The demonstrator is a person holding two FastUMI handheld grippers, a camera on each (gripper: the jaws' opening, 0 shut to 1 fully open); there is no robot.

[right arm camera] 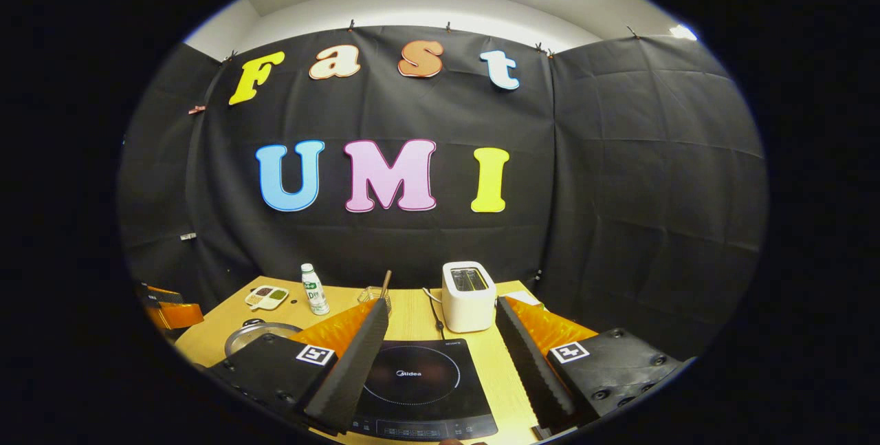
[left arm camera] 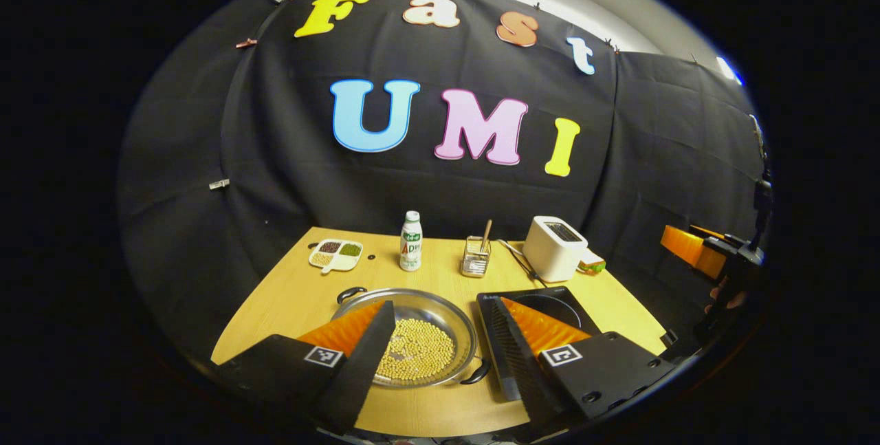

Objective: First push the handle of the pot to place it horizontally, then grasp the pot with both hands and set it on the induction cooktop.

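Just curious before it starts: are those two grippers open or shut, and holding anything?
Left gripper: open, holding nothing, above the pot.
Right gripper: open, holding nothing, above the induction cooktop.
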